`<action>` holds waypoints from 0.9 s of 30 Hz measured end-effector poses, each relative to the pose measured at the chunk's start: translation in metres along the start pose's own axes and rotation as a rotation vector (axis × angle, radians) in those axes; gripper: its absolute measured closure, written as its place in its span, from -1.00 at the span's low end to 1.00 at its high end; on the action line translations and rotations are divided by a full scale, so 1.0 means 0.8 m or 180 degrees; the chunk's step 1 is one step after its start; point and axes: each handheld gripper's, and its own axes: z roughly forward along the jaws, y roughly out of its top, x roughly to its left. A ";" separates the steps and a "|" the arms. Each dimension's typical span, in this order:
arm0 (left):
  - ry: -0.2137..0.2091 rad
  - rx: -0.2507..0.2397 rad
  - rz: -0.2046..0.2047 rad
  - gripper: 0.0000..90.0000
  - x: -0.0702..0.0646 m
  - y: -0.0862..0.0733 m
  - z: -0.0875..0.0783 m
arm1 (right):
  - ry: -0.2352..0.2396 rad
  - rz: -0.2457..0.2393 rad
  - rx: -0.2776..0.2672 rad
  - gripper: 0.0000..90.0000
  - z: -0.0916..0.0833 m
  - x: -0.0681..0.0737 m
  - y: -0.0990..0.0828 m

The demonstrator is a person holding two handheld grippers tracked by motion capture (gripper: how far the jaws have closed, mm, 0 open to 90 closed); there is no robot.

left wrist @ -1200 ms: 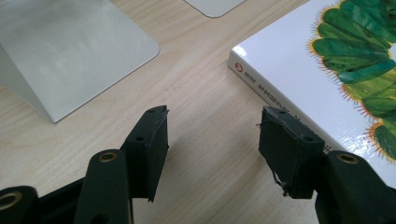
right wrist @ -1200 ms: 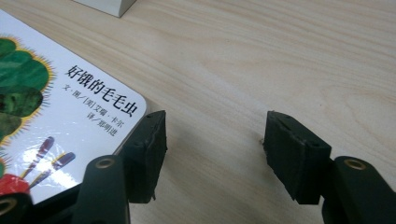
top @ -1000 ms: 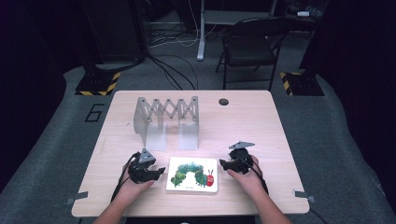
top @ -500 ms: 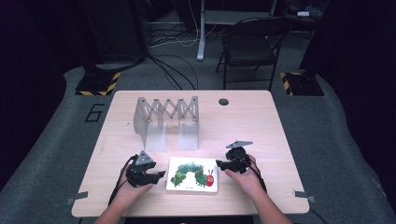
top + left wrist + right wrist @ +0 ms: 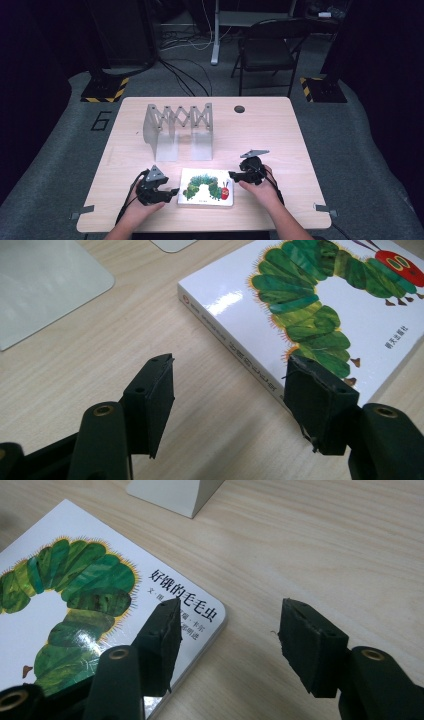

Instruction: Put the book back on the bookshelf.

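Book: picture book (image 5: pixel 206 186) lies flat on table (image 5: pixel 280 130).
Left gripper (image 5: pixel 172 191): jaws just opening, parted over spine.
Right gripper (image 5: pixel 233 175): jaws just opening, straddling corner, nothing clamped.

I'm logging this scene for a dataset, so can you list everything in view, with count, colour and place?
Book: one, white cover with a green caterpillar, flat at the table's near edge between the two grippers.
Book rack: one, pale grey accordion-style, standing left of the table's centre, behind the book.
Table: one, light wood, centre of the high view.
Cable hole: one, dark, near the table's far edge.
Folding chair: one, black, on the floor beyond the table.
Striped bases: two, black and yellow, on the floor at the far left and far right.
Left gripper: one, black, jaws open at the book's left edge.
Right gripper: one, black, jaws open at the book's right corner.
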 end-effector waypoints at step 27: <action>-0.0220 0.0114 0.0174 -0.27 -0.040 -0.011 0.008 | 0.0283 0.0039 0.0230 0.01 0.029 0.017 0.007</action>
